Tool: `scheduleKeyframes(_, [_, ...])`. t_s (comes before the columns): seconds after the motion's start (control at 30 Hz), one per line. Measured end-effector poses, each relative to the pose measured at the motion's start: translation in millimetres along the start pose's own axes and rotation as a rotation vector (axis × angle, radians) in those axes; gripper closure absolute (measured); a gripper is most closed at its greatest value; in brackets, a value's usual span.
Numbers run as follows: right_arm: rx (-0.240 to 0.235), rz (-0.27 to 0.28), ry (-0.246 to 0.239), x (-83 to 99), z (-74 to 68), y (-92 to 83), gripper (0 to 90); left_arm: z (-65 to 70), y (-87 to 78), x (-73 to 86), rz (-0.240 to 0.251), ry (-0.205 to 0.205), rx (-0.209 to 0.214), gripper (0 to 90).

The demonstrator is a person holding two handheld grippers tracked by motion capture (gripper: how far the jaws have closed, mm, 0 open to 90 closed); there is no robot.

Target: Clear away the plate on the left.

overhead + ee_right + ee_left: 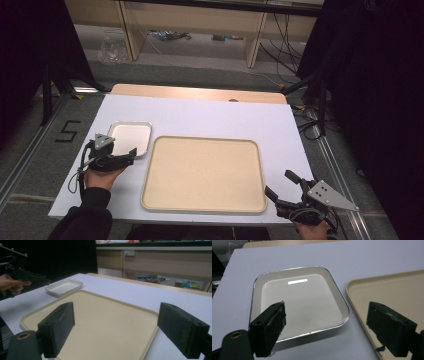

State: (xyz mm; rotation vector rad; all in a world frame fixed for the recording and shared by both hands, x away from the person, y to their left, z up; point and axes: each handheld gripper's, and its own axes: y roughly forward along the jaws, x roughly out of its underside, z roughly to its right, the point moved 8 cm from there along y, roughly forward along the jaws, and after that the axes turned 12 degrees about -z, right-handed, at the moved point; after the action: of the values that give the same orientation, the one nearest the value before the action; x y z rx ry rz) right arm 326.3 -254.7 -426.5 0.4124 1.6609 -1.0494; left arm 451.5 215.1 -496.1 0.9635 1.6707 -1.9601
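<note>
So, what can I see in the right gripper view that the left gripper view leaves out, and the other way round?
The right gripper view alone has the person's hand with the left gripper, plus the wooden cabinets behind the table. The left gripper view alone has a bright strip of light reflected in the small white dish. Both have that dish, the large beige tray beside it, the white table, and a pair of black fingers standing wide apart with nothing between them.
</note>
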Motion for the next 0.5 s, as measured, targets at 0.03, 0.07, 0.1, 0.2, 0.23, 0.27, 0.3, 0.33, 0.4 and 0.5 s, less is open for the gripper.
scheduleKeyframes(0.03, [-0.019,-0.009,0.011,0.4,-2.7,0.4,15.2,-1.4,0.4,-0.1,-0.001,0.007,-0.005,15.6])
scheduleKeyframes(0.07, [-0.035,-0.017,0.028,1.0,-5.2,0.1,15.2,-2.2,0.8,-0.1,-0.002,0.006,-0.001,15.6])
scheduleKeyframes(0.1, [-0.02,-0.014,0.017,0.7,-4.5,-1.4,15.2,-3.8,0.5,0.2,-0.003,0.002,-0.001,15.1])
scheduleKeyframes(0.2, [-0.02,0.001,0.008,-1.6,-9.4,-3.1,15.2,-8.1,-0.1,1.5,0.0,-0.006,0.005,15.1])
scheduleKeyframes(0.23, [-0.018,0.0,-0.008,-1.7,-10.2,-3.6,15.3,-10.8,0.1,1.7,-0.006,-0.012,0.0,15.2])
scheduleKeyframes(0.27, [-0.015,0.014,-0.009,-2.5,-11.2,-2.5,15.3,-13.3,0.3,1.5,-0.01,-0.017,0.001,15.4])
scheduleKeyframes(0.3, [-0.03,-0.015,0.013,-0.2,-14.1,-3.4,15.3,-16.1,0.4,1.0,-0.008,-0.019,-0.002,15.5])
scheduleKeyframes(0.33, [-0.026,-0.011,0.012,-0.6,-13.7,-3.4,15.3,-18.5,1.0,0.4,-0.007,-0.024,-0.007,15.8])
scheduleKeyframes(0.4, [-0.013,-0.005,-0.015,-1.4,-10.3,-3.5,15.3,-23.0,2.6,-0.4,-0.01,-0.032,-0.007,16.5])
scheduleKeyframes(0.5, [-0.011,0.016,-0.011,-2.6,-9.3,-2.3,15.3,-29.6,6.5,-0.5,-0.024,-0.038,-0.02,18.7])
